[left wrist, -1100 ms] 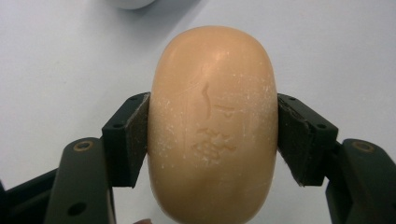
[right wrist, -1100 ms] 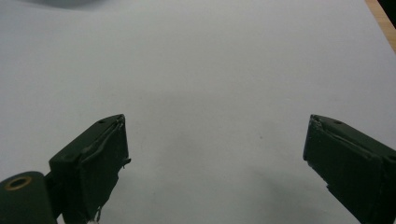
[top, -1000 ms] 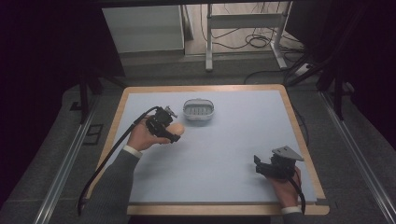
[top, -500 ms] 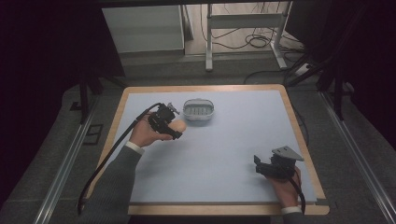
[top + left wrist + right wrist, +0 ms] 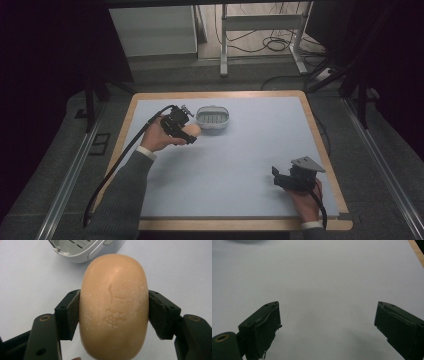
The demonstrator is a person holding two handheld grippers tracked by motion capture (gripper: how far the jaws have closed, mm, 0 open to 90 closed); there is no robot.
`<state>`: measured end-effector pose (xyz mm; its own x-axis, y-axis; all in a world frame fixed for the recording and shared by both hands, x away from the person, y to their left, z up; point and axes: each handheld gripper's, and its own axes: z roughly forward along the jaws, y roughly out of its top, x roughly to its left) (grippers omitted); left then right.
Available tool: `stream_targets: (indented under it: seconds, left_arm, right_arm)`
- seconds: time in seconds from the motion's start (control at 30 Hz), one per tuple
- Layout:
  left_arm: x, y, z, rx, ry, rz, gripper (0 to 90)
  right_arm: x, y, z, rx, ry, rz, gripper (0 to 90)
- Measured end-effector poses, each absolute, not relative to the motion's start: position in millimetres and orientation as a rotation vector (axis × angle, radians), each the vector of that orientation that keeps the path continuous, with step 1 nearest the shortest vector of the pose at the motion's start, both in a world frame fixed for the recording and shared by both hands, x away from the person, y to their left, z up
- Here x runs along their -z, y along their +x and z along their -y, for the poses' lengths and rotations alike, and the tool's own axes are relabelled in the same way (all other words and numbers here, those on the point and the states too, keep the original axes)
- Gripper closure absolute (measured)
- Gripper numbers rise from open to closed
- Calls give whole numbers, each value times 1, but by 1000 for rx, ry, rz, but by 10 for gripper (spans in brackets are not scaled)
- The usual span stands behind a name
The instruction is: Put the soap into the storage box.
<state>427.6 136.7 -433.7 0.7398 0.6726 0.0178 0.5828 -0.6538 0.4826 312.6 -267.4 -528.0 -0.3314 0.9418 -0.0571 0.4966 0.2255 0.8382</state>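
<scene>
A tan oval bar of soap [image 5: 113,307] with stamped marks is clamped between the two black jaws of my left gripper [image 5: 113,312]. In the high view that gripper [image 5: 189,134] holds the soap [image 5: 192,131] just left of a small white soap dish [image 5: 213,119] at the back of the table. The dish's rim [image 5: 77,251] shows at the top of the left gripper view. My right gripper [image 5: 276,178] rests near the table's front right, its jaws wide apart over bare blue surface [image 5: 327,290] with nothing between them.
The light blue table top [image 5: 240,155] has a wooden border [image 5: 330,165]. A black cable [image 5: 115,170] trails from the left gripper over the table's left edge. Behind the table stand a white cabinet [image 5: 152,30] and a metal frame with floor cables [image 5: 265,37].
The left gripper with the soap has drifted slightly right and back, closer to the dish. The right gripper has stayed in place.
</scene>
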Motion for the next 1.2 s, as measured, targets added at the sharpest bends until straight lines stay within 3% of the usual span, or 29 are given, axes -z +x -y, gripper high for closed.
stream_targets:
  seconds: [1.2]
  left_arm:
    - [430, 456, -121, -260, 2524, -940, 325]
  right_arm:
    - [528, 312, 267, -992, 1318, -1926, 66]
